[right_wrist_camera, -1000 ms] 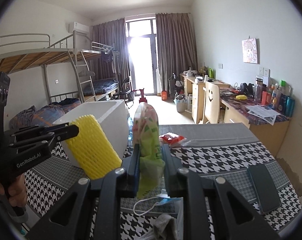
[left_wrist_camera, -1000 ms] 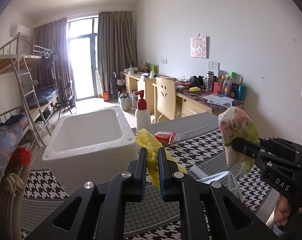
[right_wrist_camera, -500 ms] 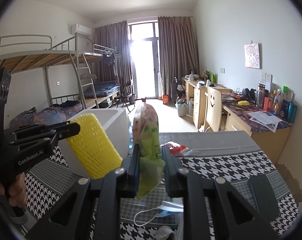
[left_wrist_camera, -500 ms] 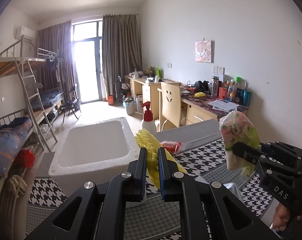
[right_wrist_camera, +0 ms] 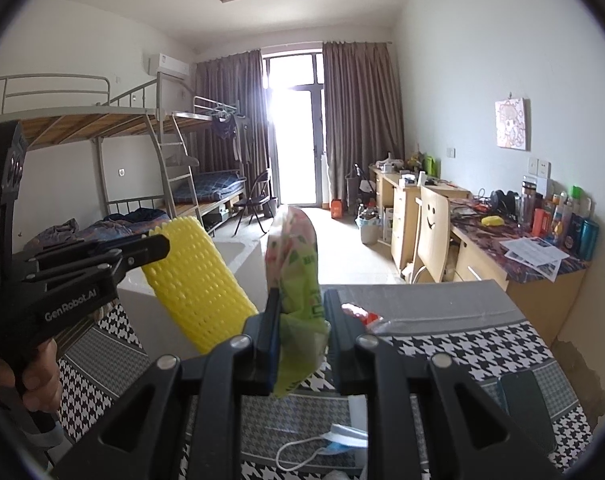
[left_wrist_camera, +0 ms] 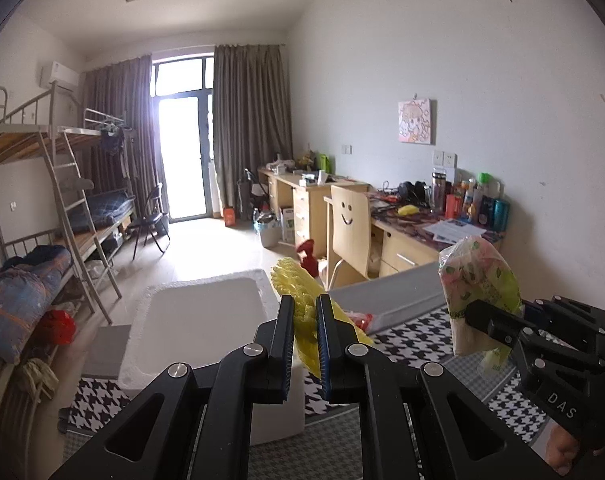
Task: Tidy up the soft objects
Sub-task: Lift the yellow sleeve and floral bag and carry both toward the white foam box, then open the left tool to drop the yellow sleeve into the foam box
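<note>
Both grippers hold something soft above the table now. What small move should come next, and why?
Probably carry the left gripper forward over the open white foam box. It is shut on the yellow foam net sleeve, already lifted clear, and the box lies just ahead; the right gripper holds the green-pink plastic bag beside it.

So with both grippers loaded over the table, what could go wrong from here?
The left gripper pinches only part of the yellow foam net; it might slip short of the white foam box. The floral bag sags below the right gripper and could snag the face mask.
</note>
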